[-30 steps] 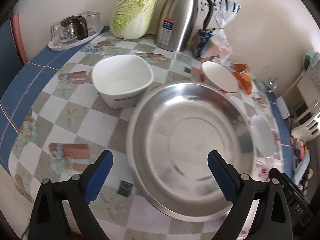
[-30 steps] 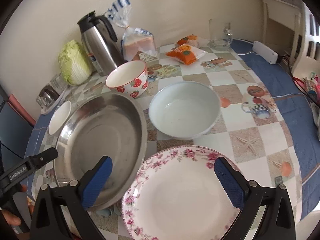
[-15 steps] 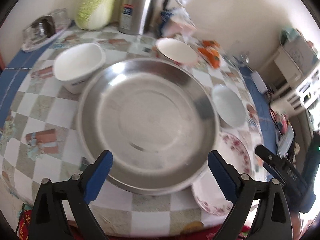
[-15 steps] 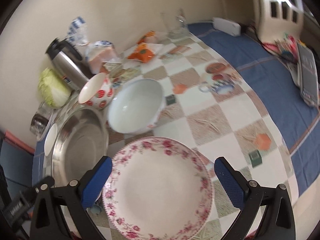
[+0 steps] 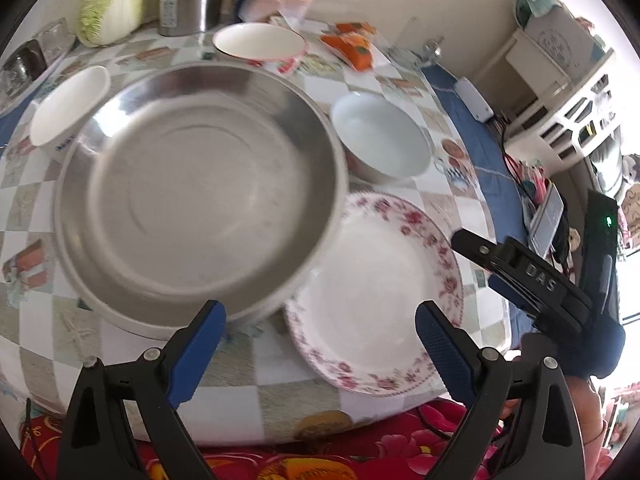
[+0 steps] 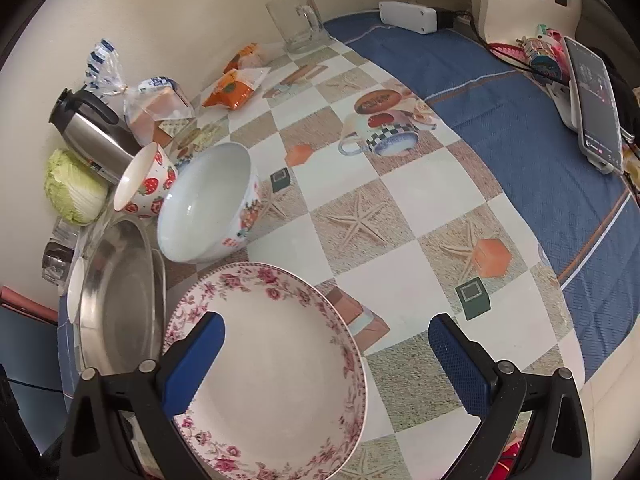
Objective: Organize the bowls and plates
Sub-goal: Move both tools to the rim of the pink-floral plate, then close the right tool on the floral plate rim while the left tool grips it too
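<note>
We are observing the left gripper (image 5: 320, 330) with its blue-padded fingers (image 5: 198, 338) standing wide apart and gripping nothing, hovering over the near edge of the tabletop (image 5: 36, 184). The right gripper (image 6: 326, 354) is likewise showing its fingers (image 6: 456, 364) spread wide and holding nothing; its left pad is overlapping the floral plate (image 6: 276, 364) in the right wrist view, though we cannot tell whether it is touching.

We are finding the large steel pan (image 5: 200, 196) lying at the centre-left of the checkered tabletop, its right rim overlapping the edge of the floral plate (image 5: 376, 292), which is sitting near the front edge. A pale bowl (image 5: 380, 136) is standing just behind the plate and just beside the pan. A strawberry-patterned bowl (image 6: 144, 184) is resting behind it, touching or nearly touching the pale bowl (image 6: 208, 204). A small white bowl (image 5: 68, 106) is sitting at the pan's far left, close against its rim.

Along the wall we are noting a cabbage (image 5: 110, 0), a steel thermos jug (image 6: 88, 136), a bagged loaf (image 6: 156, 106), orange snack packets (image 6: 234, 88) and a glass mug (image 6: 298, 22). A phone (image 6: 596, 104) is lying on the blue part of the cloth at the far right.
</note>
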`<state>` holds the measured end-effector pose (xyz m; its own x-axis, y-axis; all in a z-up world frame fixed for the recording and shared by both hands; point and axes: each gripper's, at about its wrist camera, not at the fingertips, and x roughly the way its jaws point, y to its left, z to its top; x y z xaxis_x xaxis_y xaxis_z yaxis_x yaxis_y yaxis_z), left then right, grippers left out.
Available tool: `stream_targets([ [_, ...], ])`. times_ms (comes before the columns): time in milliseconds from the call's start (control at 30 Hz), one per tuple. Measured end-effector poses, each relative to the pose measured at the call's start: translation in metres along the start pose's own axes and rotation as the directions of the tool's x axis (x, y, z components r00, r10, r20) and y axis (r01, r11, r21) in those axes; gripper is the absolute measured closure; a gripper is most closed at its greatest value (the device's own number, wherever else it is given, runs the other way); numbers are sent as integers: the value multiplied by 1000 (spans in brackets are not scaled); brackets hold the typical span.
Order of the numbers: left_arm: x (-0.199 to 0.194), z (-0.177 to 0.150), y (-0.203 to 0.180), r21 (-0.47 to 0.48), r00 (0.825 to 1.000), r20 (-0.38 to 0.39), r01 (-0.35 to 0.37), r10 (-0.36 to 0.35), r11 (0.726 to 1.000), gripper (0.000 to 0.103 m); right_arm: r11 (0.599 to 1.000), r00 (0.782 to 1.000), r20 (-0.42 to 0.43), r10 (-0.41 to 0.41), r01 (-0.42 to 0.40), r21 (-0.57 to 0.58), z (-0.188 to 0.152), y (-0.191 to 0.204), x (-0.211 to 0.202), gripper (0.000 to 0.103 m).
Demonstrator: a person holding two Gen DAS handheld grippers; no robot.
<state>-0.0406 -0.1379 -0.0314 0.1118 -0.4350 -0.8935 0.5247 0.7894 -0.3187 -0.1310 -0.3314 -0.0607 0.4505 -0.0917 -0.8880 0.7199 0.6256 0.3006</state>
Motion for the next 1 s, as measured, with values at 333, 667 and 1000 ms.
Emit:
stream_targets([
  [333, 28, -11, -24, -11, 998, -58, -3, 2, 1000, 7, 1000, 999, -50, -4, 3, -25, 0, -3, 13, 0],
  [667, 50, -10, -4, -143, 996, -90, -14, 1, 990, 8, 999, 997, -71, 17, -20, -45, 0, 0, 24, 4],
  [1000, 60, -7, 7, -194, 995, -94, -45, 27, 980, 25, 996, 995, -74, 62, -66, -55, 3, 1, 28, 53],
])
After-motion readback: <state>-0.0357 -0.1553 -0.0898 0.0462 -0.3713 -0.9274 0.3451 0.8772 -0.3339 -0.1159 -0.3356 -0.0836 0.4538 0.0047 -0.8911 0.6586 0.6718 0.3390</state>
